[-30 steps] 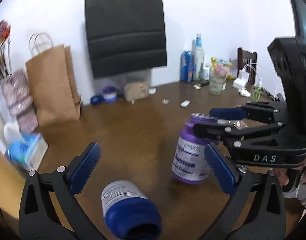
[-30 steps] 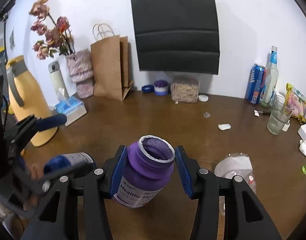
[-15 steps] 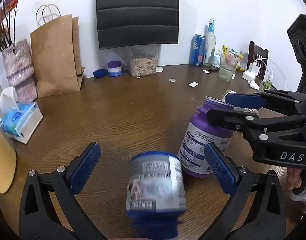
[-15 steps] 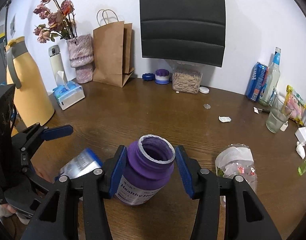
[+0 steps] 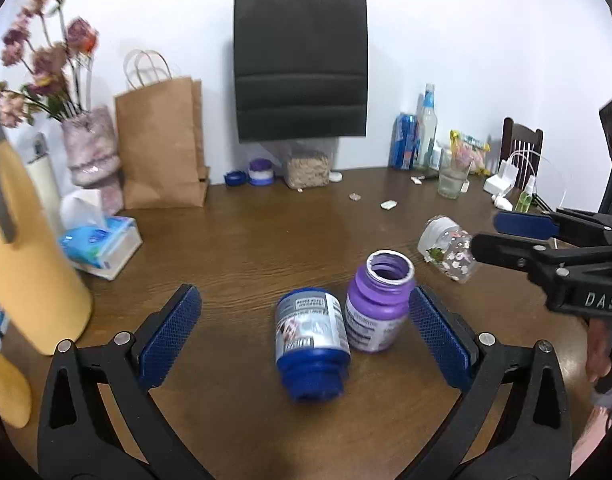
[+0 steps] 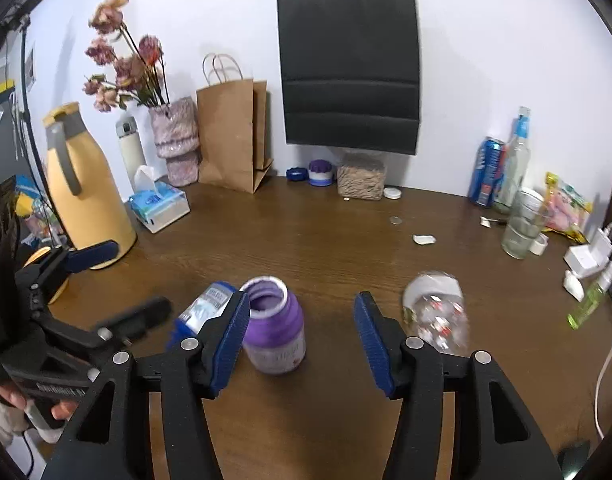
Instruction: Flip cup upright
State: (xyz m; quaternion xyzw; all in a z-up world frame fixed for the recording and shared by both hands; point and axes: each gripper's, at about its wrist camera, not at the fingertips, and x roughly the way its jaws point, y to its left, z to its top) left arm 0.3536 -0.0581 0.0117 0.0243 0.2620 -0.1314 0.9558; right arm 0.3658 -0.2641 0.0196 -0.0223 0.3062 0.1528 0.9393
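Two bottles sit close together on the brown table (image 5: 266,240). Nearest the left gripper (image 5: 306,332), whose jaws are spread wide and hold nothing, the blue bottle (image 5: 309,340) lies on its side, mouth toward the camera. Just beside it the purple bottle (image 6: 276,330) stands upright, mouth open. The right gripper (image 6: 302,332) is also spread, empty. Farther right a clear bottle (image 6: 435,314) lies tipped over.

A white wall (image 6: 485,40) backs a brown wooden desk (image 6: 325,240). A black paper bag (image 6: 347,64) hangs on the wall, and a dark wooden chair (image 5: 521,142) stands at the desk's far right end.
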